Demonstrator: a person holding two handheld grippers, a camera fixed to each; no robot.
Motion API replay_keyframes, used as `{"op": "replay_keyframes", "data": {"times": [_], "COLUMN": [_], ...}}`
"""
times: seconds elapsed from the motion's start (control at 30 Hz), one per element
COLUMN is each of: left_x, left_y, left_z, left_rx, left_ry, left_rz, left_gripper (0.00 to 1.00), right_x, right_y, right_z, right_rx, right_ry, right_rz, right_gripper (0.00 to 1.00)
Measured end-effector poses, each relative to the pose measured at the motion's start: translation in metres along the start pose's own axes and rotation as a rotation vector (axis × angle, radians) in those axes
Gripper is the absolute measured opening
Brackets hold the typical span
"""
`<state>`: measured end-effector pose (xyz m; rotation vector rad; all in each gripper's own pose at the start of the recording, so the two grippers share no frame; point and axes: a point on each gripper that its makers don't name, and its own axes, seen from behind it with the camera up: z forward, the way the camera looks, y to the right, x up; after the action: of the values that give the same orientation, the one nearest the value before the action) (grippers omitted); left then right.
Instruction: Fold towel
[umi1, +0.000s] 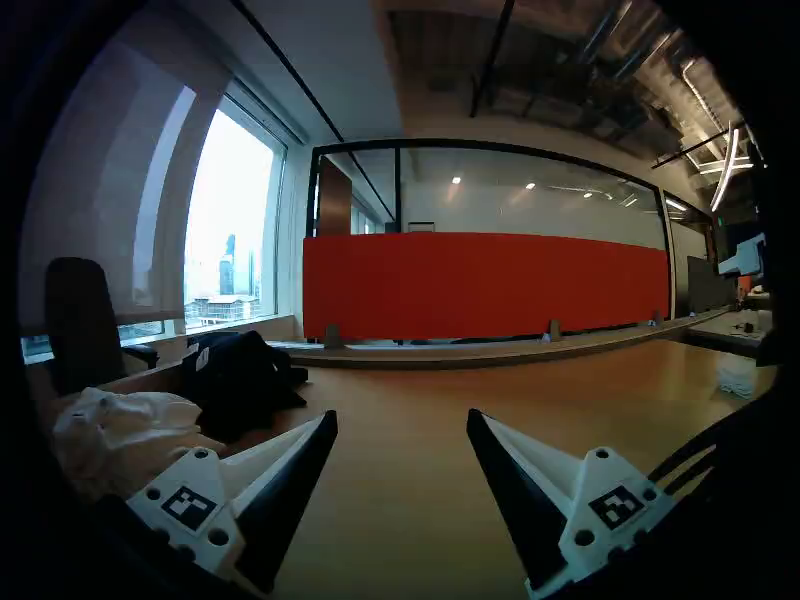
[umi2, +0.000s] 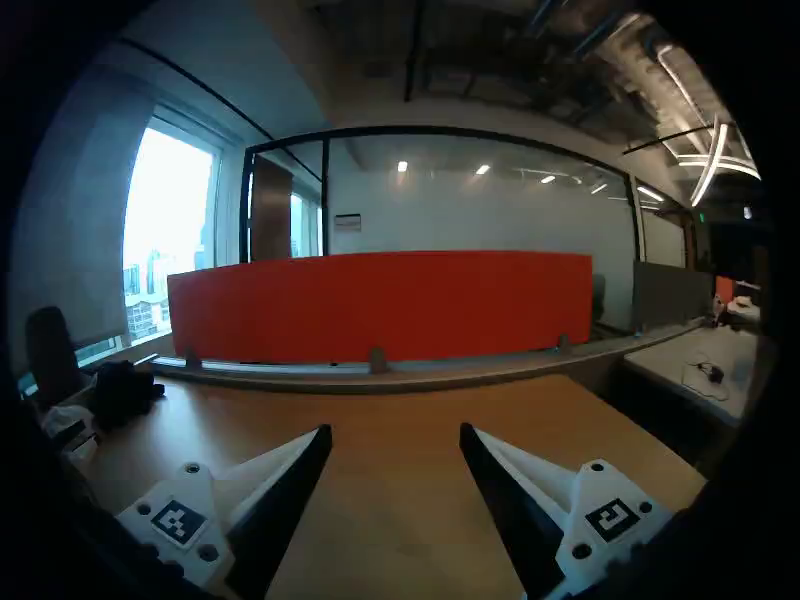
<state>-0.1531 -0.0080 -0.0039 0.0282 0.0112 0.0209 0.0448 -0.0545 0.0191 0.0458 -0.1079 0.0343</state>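
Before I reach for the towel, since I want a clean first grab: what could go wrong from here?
1. The crumpled white towel lies beside a black garment; the open left tool could pinch both.
2. The white towel seems near the table edge by the chair; a tug might drag it off.
3. The open right tool faces bare table, so both would swing left and might collide.

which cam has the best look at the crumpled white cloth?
Left gripper view: the white cloth lies close, crumpled, on the table beside the black cloth. In the right gripper view the white cloth is a small dim patch at the far left edge.
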Motion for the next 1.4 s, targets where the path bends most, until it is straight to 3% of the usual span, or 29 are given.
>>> {"op": "replay_keyframes", "data": {"times": [0.3,0.6,0.87,1.4], "left_x": [-0.001,-0.003,-0.003,-0.003], "left_y": [0.001,0.001,0.001,0.001], "left_z": [0.0,0.001,0.001,0.001], "left_rx": [0.0,0.0,0.0,0.0], "left_ry": [0.0,0.001,0.001,0.001], "left_rz": [-0.001,-0.001,-0.001,-0.001], "left_gripper": [0.96,0.96,0.96,0.96], "right_x": [0.017,0.019,-0.003,-0.066], "right_y": [0.026,0.031,0.048,0.054], "right_z": [-0.006,-0.007,-0.002,0.002], "right_rx": [-0.037,-0.02,-0.028,-0.018], "right_ry": [0.066,0.116,0.122,0.112], "right_rz": [-0.008,-0.029,-0.023,0.025], "right_gripper": [0.99,0.99,0.99,0.99]}}
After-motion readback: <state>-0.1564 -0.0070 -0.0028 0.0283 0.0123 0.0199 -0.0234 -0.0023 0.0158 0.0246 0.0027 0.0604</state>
